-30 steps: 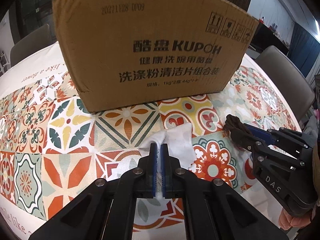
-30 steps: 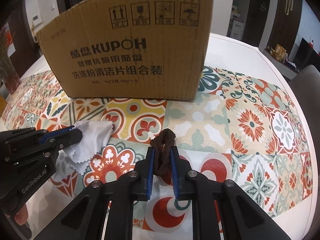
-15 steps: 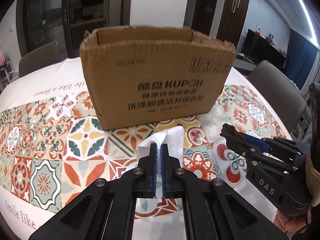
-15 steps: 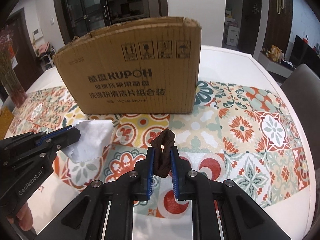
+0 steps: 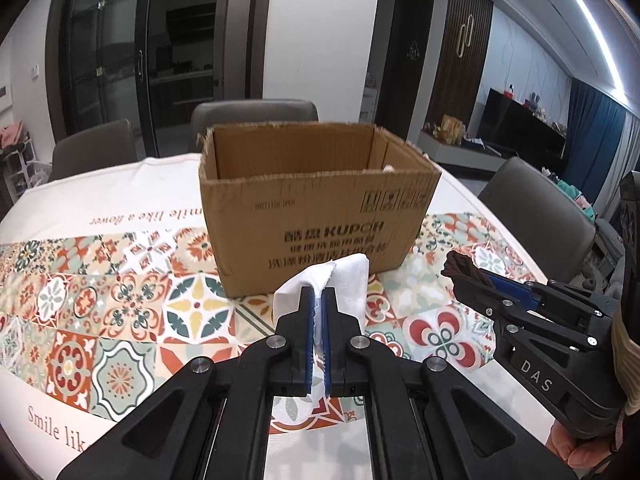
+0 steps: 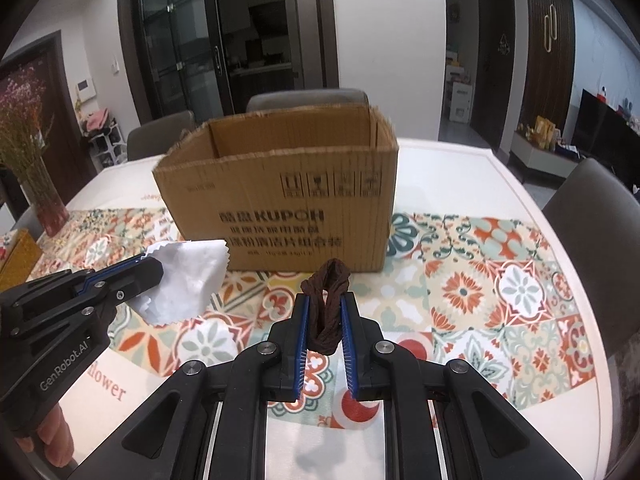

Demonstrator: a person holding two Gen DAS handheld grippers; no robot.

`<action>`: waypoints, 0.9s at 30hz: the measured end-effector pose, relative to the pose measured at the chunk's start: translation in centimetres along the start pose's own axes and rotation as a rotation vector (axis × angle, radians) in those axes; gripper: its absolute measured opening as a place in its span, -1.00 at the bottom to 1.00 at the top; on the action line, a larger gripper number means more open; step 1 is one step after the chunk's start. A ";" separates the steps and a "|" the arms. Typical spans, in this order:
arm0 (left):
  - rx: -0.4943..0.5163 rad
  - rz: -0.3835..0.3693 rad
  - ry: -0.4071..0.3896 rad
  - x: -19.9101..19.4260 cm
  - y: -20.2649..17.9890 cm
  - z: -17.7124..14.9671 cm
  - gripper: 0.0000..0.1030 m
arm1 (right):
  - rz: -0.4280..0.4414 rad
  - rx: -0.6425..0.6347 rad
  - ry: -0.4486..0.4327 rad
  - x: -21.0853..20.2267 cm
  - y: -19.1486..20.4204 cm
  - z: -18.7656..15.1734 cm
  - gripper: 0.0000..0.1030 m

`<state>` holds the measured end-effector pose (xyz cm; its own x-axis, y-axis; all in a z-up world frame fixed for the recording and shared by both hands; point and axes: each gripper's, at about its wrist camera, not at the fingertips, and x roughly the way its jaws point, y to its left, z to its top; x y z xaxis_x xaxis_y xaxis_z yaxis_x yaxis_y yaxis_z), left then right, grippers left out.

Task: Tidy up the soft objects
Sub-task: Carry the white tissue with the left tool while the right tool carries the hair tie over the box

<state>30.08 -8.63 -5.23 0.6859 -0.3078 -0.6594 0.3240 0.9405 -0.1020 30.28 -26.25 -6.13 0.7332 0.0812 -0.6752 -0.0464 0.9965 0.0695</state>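
Observation:
My left gripper is shut on a white cloth and holds it in the air in front of the open cardboard box. It also shows in the right wrist view with the white cloth hanging from it. My right gripper is shut on a dark brown twisted fabric loop, held above the table before the box. In the left wrist view the right gripper holds the brown loop to the right of the box. Something white shows inside the box.
The box stands on a round table with a patterned tile cloth. Grey chairs stand around the table. A vase of dried flowers and a yellow box stand at the left edge.
Both grippers have risen and pulled back from the box with their loads; the cloth has left the table, and the box's open top now shows.

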 end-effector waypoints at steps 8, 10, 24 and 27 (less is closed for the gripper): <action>0.003 -0.008 -0.065 -2.7 0.0 1.0 -0.90 | 0.004 -0.008 -0.070 -2.8 0.8 1.4 -0.67; 0.004 -0.009 -0.081 -3.4 -0.1 1.2 -0.90 | 0.004 -0.011 -0.087 -3.3 1.0 1.7 -0.67; 0.019 -0.008 -0.211 -7.8 0.0 3.4 -0.90 | 0.015 -0.019 -0.192 -6.8 2.0 3.9 -0.67; 0.022 -0.006 -0.239 -8.6 -0.1 4.0 -0.90 | 0.018 -0.021 -0.217 -7.5 2.1 4.6 -0.67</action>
<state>26.71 -6.64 3.41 0.8177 -0.3409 -0.4639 0.3408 0.9361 -0.0871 27.83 -24.87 2.45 0.8610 0.0950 -0.4996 -0.0732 0.9953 0.0631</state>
